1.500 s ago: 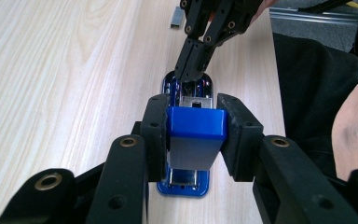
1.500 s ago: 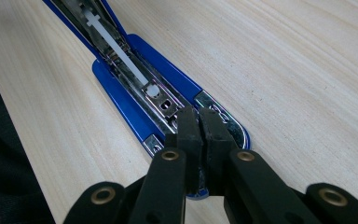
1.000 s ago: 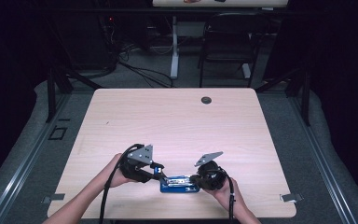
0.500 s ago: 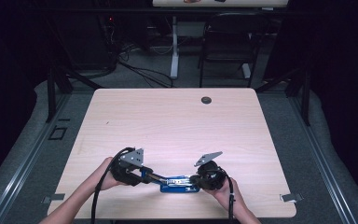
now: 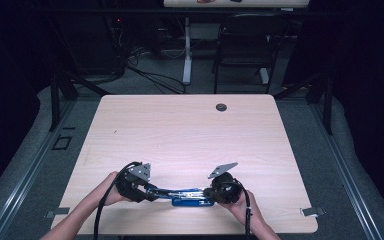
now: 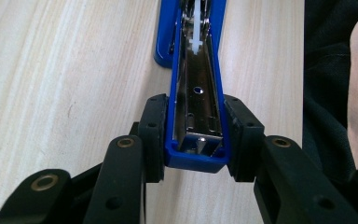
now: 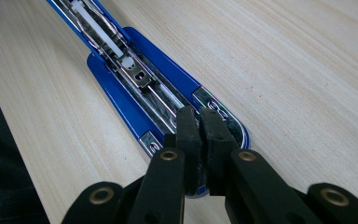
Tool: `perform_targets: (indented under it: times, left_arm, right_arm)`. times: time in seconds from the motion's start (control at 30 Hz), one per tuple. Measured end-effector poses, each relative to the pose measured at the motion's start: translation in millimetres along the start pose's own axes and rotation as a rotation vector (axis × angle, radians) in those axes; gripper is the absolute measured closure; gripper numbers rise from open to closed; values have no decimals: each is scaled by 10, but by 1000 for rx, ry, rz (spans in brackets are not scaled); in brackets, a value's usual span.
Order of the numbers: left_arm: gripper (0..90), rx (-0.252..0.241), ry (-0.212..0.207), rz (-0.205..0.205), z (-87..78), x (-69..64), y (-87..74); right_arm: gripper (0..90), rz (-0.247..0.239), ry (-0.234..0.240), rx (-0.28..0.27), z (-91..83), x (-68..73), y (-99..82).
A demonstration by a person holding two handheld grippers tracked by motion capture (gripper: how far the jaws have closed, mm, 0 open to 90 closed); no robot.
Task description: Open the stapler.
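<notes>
A blue stapler [image 5: 187,198] lies opened out near the front edge of the table. My left gripper [image 5: 150,192] [image 6: 196,135] is shut on the tip of its upper arm [image 6: 198,88], pads pressed on both blue sides, metal channel facing up. The arm stretches away to the base [image 6: 164,42]. My right gripper [image 5: 210,194] [image 7: 199,123] is shut, its tips close together and resting on the rounded end of the stapler base [image 7: 116,95]. The staple magazine [image 7: 98,28] with its white pusher runs away from it.
The wooden table [image 5: 180,135] has a small black grommet [image 5: 221,107] near its far edge. Behind the table stand a dark chair [image 5: 245,45] and a white table leg [image 5: 186,55], with cables on the floor.
My left gripper has moved left and down with the stapler's upper arm, swinging it out flatter toward the table. The right gripper has stayed on the base.
</notes>
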State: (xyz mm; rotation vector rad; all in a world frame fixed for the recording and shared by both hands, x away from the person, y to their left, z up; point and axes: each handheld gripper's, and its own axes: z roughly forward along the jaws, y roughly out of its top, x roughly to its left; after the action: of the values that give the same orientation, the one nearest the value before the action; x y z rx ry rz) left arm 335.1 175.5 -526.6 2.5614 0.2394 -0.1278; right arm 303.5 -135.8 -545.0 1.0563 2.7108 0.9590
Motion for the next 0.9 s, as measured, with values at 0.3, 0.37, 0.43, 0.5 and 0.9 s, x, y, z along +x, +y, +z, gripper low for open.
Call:
perform_targets:
  times: [0.3,0.37,0.43,0.5,0.9]
  left_arm:
    - [640,89,13,-10,155,31,-43]
    - [640,136,27,-2,225,21,-42]
    - [640,136,20,-2,241,40,-51]
    - [640,139,17,-1,241,42,-45]
    - [637,134,24,10,272,66,-65]
  right_arm:
    - [877,0,4,1,-1,-5,1]
    - [877,5,8,-3,2,-7,-1]
    - [876,5,8,-3,2,-6,-1]
    - [876,3,8,-2,0,-8,0]
    - [875,8,10,-5,0,-14,-4]
